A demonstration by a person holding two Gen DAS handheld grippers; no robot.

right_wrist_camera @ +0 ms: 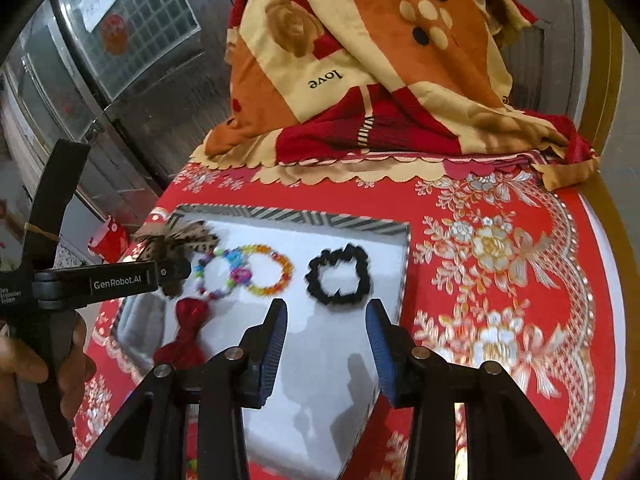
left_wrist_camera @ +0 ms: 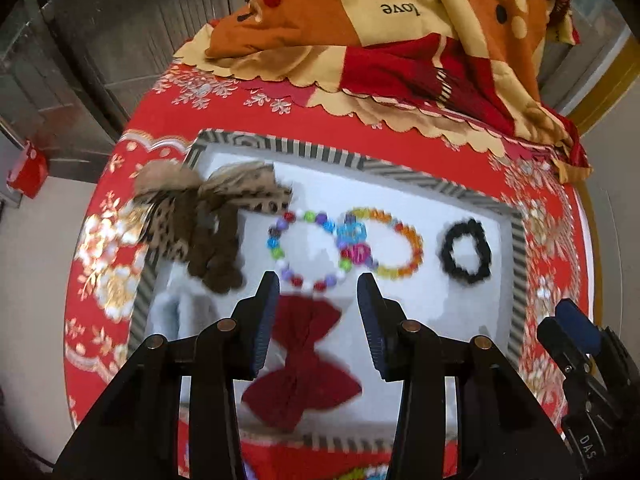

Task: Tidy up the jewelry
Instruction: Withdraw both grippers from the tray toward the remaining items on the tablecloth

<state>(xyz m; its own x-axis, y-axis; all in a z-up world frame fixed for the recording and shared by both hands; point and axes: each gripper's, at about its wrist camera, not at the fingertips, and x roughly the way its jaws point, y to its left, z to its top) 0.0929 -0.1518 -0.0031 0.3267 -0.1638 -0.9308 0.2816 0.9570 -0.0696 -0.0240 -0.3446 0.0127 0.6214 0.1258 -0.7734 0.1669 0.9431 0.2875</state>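
- "love" is printed upside down on the orange, cream and red patterned cloth beyond the fingers (twice in the right wrist view).
- "GenRobot.AI" stands on the black left gripper.
- "DAS" shows on the black right gripper.

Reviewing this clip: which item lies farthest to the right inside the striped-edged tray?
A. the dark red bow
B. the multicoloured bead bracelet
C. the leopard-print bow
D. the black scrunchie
D. The black scrunchie lies alone by the right rim of the tray, right of the orange bead bracelet; the other items lie further left.
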